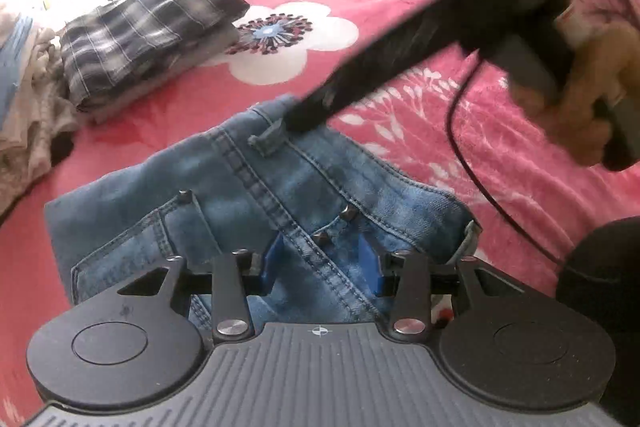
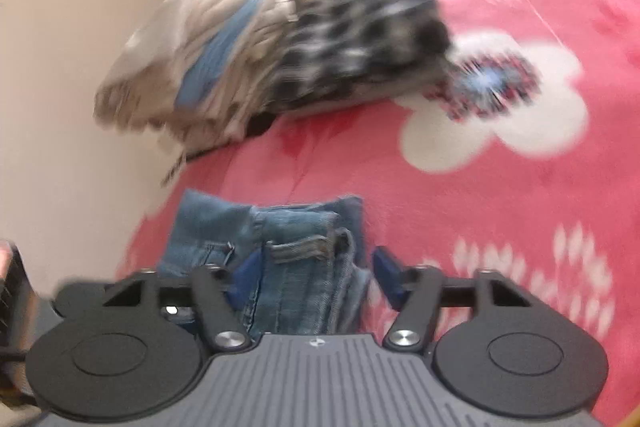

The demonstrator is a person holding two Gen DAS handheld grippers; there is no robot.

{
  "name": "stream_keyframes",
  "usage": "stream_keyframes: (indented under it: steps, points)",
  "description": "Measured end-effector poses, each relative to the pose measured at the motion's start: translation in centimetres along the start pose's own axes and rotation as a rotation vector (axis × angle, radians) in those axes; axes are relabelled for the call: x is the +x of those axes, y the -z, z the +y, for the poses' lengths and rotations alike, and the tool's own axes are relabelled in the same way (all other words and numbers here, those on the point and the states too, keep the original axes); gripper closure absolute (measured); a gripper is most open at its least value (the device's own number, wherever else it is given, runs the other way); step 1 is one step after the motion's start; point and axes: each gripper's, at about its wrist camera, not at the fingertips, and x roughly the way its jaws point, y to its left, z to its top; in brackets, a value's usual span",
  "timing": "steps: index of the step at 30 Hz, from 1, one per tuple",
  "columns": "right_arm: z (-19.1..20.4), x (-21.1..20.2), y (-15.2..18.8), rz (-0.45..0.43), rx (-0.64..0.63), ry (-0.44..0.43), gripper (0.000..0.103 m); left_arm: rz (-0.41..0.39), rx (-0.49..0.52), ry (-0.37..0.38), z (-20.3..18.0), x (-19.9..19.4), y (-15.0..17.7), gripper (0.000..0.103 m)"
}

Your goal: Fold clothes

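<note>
The folded blue denim jeans lie on the pink flowery bed cover, with the folded grey checked shirt up at ten o'clock from them. The left gripper pinches a fold of the jeans between its blue pads. The right gripper is spread wide around the thick folded edge of the jeans, and its right pad stands clear of the cloth

Faded blue jeans, pink white-flowered bedspread, grey-and-white plaid shirt.
</note>
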Motion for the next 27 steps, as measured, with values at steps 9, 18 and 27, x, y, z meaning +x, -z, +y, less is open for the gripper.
stream_keyframes:
  steps: [9,18,27]
  points:
    - [-3.7,4.5,0.7,0.164,0.229,-0.166,0.025,-0.065,0.045,-0.066,-1.4,0.0,1.6,0.062]
    - [-1.1,3.0,1.7,0.080,0.120,-0.158,0.034,-0.112,0.098,-0.170,-3.3,0.2,2.5,0.062]
    - [2.0,1.6,2.6,-0.009,-0.081,-0.093,0.046,-0.095,0.105,-0.244,-4.5,0.5,2.2,0.062]
